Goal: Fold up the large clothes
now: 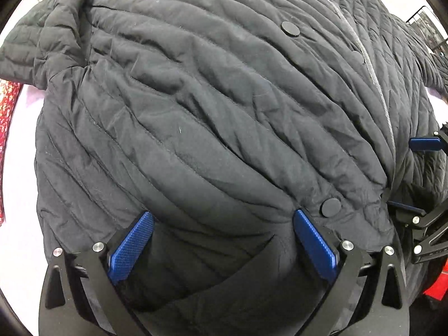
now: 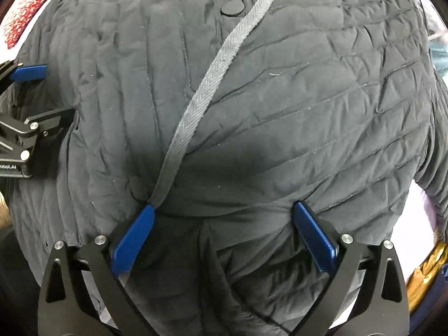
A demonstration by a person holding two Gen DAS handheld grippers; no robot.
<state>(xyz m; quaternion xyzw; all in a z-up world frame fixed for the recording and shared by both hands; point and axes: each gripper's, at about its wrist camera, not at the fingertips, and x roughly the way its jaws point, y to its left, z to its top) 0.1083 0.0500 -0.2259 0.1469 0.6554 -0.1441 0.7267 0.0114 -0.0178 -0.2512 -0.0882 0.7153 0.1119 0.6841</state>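
A black quilted puffer jacket (image 1: 212, 106) lies spread front-up on a white table (image 1: 19, 173) and fills both views. It has round snap buttons (image 1: 331, 207) and a grey tape strip (image 2: 215, 70) along its front edge. One sleeve (image 1: 42, 42) is folded at the upper left. My left gripper (image 1: 224, 215) points straight down onto the jacket near its lower edge, jaws wide open, with a bulge of fabric between the blue pads (image 1: 131, 249). My right gripper (image 2: 224, 207) stands open the same way, its left pad at the tape's end. Each gripper shows at the other view's edge (image 1: 414, 176) (image 2: 42, 95).
A red-and-white patterned cloth (image 1: 7, 112) (image 2: 25, 22) lies off the jacket's left side. A wire rack (image 1: 428, 25) stands at the far right. A shiny gold item (image 2: 428, 268) and something red (image 1: 439, 285) sit near the table's near right corner.
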